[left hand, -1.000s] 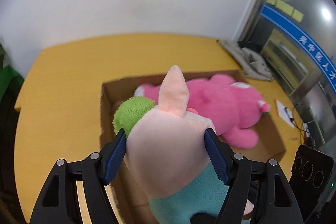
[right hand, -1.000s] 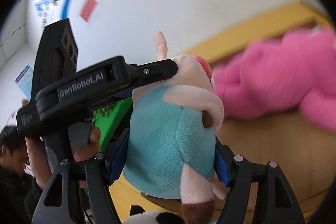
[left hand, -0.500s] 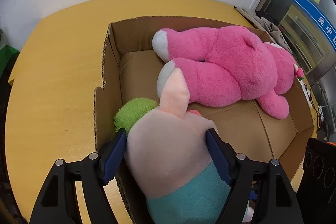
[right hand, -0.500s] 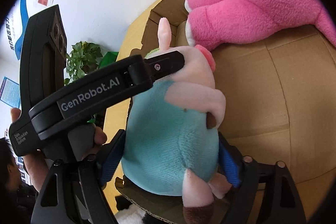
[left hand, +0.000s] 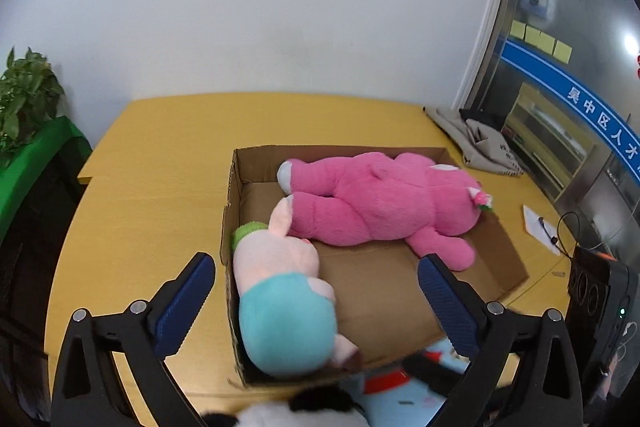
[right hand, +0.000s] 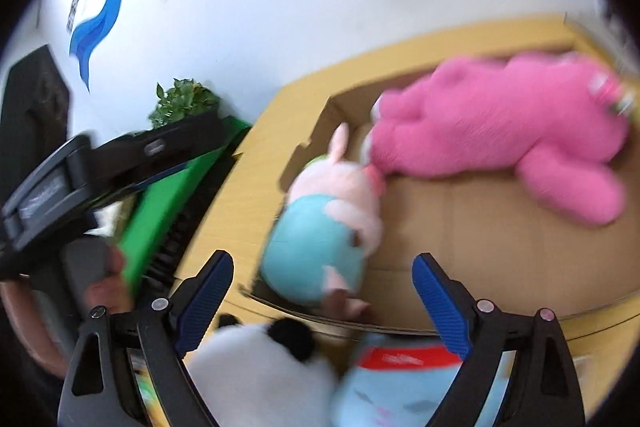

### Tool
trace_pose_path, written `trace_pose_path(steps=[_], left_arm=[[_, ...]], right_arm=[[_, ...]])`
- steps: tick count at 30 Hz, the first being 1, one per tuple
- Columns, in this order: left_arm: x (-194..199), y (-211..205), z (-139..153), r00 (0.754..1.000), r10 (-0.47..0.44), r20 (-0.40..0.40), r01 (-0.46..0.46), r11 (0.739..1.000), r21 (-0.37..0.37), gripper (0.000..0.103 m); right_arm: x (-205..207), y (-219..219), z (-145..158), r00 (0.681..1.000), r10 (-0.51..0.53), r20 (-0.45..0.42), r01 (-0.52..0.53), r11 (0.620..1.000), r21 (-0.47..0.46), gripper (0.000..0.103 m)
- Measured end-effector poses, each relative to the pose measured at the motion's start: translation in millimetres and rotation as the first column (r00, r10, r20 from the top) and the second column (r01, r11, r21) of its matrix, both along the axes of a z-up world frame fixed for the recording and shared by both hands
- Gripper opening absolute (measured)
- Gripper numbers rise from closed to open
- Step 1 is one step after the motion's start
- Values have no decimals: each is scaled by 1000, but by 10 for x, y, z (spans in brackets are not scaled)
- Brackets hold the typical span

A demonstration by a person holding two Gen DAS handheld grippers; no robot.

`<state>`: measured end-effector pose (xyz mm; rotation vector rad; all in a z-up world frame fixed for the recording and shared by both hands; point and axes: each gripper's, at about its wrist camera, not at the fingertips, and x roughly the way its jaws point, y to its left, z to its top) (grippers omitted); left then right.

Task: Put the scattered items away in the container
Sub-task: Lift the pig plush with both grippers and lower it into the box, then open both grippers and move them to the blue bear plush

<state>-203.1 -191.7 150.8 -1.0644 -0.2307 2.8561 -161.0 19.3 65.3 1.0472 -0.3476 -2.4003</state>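
Right wrist view is all motion blur. The panda plush (left hand: 288, 411) and blue plush (right hand: 404, 393) get chopped off by the bottom edge.

- The left gripper (left hand: 316, 301) is showing black arms with ribbed dark-blue pads (left hand: 184, 303).
- Just ahead of it, the pig plush (left hand: 280, 291) is wearing pale pink with a teal body and a lime-green tuft.
- Beyond that, the big plush (left hand: 380, 203) is glowing hot pink with white soles.
- The cardboard box (left hand: 234, 187) around them is showing plain brown; the table (left hand: 160, 155) is showing yellow-orange.
- Below the right gripper (right hand: 322, 297), also black with blue pads, a panda plush (right hand: 264, 371) is showing white with black, beside a light-blue plush (right hand: 400, 391) with a red band.
- Far left, a plant (left hand: 24, 99) is looking green.
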Motion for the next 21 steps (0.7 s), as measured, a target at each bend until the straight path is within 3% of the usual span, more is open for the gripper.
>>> trace_pose_path(steps=[3, 8, 11, 21], left_arm=[[328, 193, 1, 999, 25, -31, -25, 1000, 10, 103], [684, 624, -144, 998, 30, -51, -31, 999, -13, 103], [784, 843, -190, 998, 26, -50, -28, 999, -38, 103], [896, 1192, -300, 999, -23, -25, 23, 1000, 1, 103]], right_arm=[[316, 231, 125, 993, -11, -115, 26, 991, 130, 93], [645, 662, 122, 975, -70, -212, 123, 961, 249, 93], [783, 845, 178, 964, -109, -244, 178, 942, 283, 93], [1024, 1255, 353, 943, -174, -284, 258, 921, 292, 93]])
